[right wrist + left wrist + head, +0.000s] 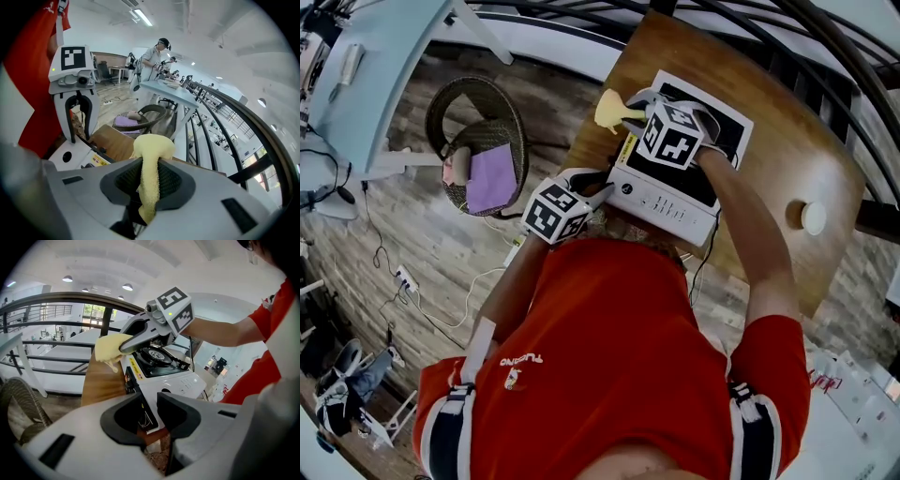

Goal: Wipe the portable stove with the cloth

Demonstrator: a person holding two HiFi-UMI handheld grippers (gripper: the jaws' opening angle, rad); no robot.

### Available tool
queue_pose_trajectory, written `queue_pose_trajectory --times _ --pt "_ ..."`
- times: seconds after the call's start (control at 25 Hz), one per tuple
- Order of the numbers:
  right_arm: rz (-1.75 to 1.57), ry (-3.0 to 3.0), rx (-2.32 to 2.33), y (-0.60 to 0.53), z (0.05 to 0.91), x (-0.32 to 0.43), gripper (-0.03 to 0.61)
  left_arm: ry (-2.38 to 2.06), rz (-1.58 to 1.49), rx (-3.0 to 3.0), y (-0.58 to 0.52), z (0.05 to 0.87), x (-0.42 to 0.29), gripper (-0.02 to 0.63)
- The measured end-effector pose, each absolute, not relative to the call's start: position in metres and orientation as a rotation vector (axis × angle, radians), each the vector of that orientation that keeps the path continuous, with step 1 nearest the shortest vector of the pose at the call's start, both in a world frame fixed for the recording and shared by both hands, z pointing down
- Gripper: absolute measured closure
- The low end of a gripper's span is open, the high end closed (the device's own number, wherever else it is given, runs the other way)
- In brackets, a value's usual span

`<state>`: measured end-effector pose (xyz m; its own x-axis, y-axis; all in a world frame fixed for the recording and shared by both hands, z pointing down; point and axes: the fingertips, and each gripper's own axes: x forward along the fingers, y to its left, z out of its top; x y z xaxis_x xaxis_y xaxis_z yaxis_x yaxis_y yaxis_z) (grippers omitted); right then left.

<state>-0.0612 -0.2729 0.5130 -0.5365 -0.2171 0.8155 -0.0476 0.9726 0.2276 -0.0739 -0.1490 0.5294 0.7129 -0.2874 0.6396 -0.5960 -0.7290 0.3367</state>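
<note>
The portable stove (675,202) is white with a black burner top and sits on the wooden table (797,141). My right gripper (630,112) is shut on a yellow cloth (612,110) and hovers at the stove's far left corner. In the right gripper view the cloth (152,150) hangs pinched between the jaws. My left gripper (602,192) is at the stove's near left corner. Its jaws stand a narrow gap apart, and the stove's corner (173,378) shows beyond them. The left gripper view also shows the right gripper (124,348) carrying the cloth (110,348) over the burner's left side.
A wicker chair (483,150) with a purple cushion stands on the floor left of the table. A small white round object (813,217) lies on the table's right part. Curved black railings (825,56) run behind the table. Cables lie on the floor (441,309).
</note>
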Motion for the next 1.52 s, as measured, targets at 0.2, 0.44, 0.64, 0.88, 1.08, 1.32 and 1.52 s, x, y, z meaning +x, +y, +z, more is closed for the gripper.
queue_pose_trajectory --times 0.2,0.44,0.64,0.88,1.08,1.32,1.52 --pt "-0.205 -2.164 0.151 -0.234 0.513 -0.074 0.493 -0.685 0.773 2.388 -0.148 0.530 -0.074 0.506" --pt "-0.167 -2.207 0.141 -0.199 0.512 -0.083 0.493 -0.706 0.768 2.395 -0.145 0.530 -0.070 0.506" --pt "-0.118 -2.251 0.144 -0.179 0.507 -0.091 0.494 -0.729 0.758 2.400 -0.145 0.531 -0.070 0.506" --pt "-0.008 -2.375 0.241 -0.174 0.479 -0.098 0.494 -0.748 0.740 2.422 -0.147 0.524 -0.071 0.506" --pt "0.084 -2.532 0.427 -0.177 0.441 -0.090 0.493 -0.787 0.666 2.471 -0.152 0.509 -0.072 0.506" --pt "0.112 -2.669 0.765 -0.189 0.391 -0.055 0.493 -0.870 0.454 2.652 -0.168 0.456 -0.061 0.506" --pt "0.096 -2.699 1.102 -0.202 0.354 -0.010 0.492 -0.956 0.259 2.749 -0.186 0.411 -0.053 0.506"
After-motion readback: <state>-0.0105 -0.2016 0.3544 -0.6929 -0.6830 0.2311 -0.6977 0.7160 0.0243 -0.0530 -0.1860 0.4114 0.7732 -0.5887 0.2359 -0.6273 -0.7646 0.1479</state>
